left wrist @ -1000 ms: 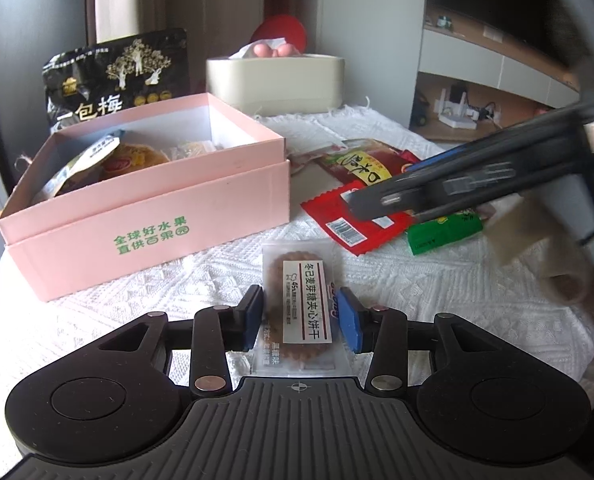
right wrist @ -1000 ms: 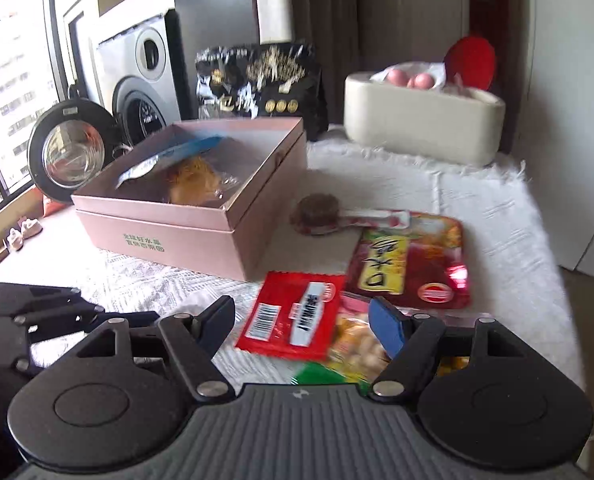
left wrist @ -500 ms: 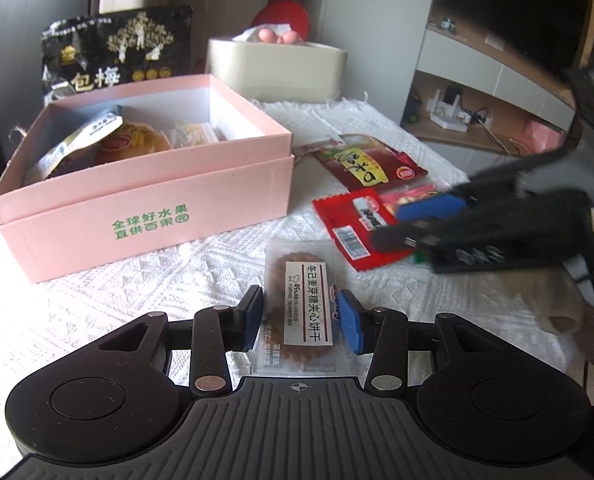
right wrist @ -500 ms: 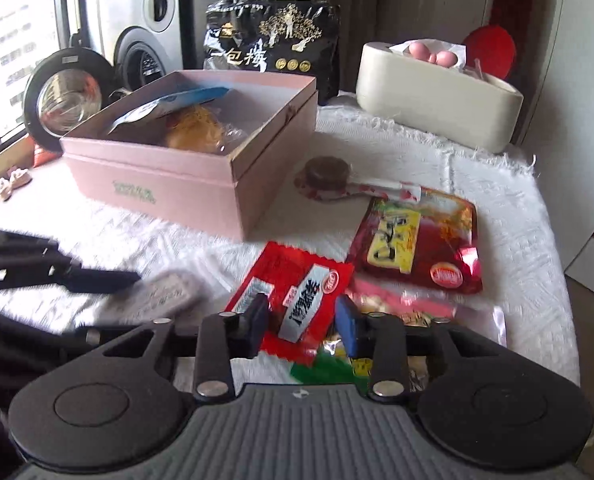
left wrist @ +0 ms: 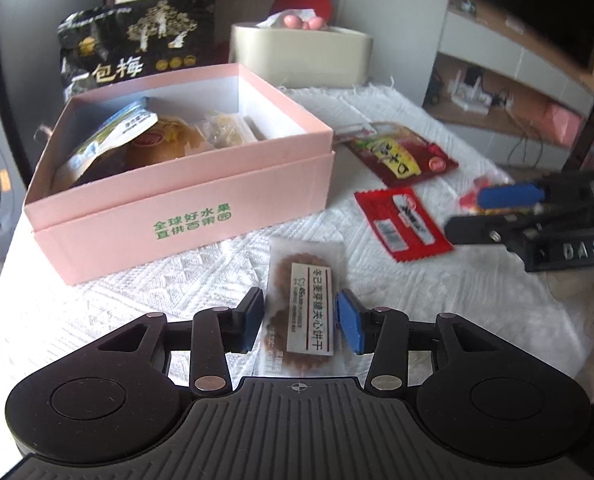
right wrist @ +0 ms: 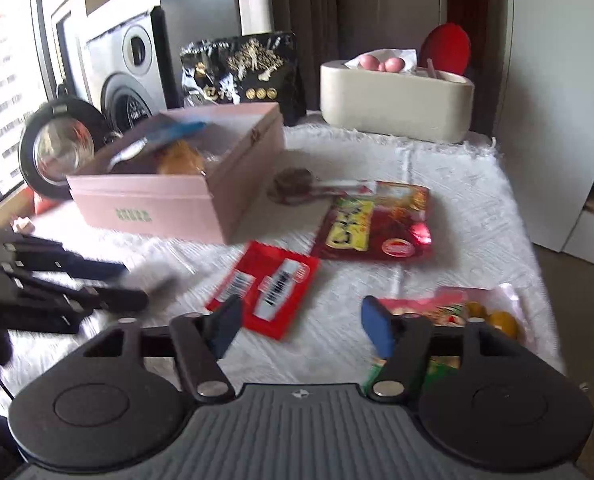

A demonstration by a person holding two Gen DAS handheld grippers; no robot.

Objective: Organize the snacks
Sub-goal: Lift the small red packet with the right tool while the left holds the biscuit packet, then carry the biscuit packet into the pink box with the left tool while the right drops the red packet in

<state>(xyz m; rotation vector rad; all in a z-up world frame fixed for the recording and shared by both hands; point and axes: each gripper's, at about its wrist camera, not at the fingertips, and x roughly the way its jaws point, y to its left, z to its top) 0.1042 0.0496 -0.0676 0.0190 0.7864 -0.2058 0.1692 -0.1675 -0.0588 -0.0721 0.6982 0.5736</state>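
A pink box point(left wrist: 185, 204) with green lettering sits open at the centre left of the left wrist view, on a white tablecloth point(left wrist: 437, 292). Inside it lie a blue-and-white packet point(left wrist: 109, 140) propped against the left wall, a round golden pastry in clear wrap point(left wrist: 163, 146) beside it, and pale wrapped pieces point(left wrist: 227, 130) toward the back right corner. Behind the box stands a black plum bag point(left wrist: 137, 40). At upper centre a cream oval tub point(left wrist: 301, 56) holds pink rounded items point(left wrist: 303, 22) at its top.

At the bottom centre of that view the left gripper point(left wrist: 300, 322) straddles a clear biscuit packet point(left wrist: 303, 308); its jaws are opening, and both blue pads stand just beside the wrapper edges, with a thin gap visible on each side, so nothing is clamped.

To the right of the box lie a dark red packet with yellow label point(left wrist: 399, 156) and a bright red sachet point(left wrist: 403, 224).

In the right wrist view, the right gripper point(right wrist: 301, 328) hangs low at the bottom centre, its jaws opening and holding nothing. The red sachet's corner lies just ahead of the left pad, and a clear bag of yellow and green sweets point(right wrist: 449, 316) lies behind the right pad.
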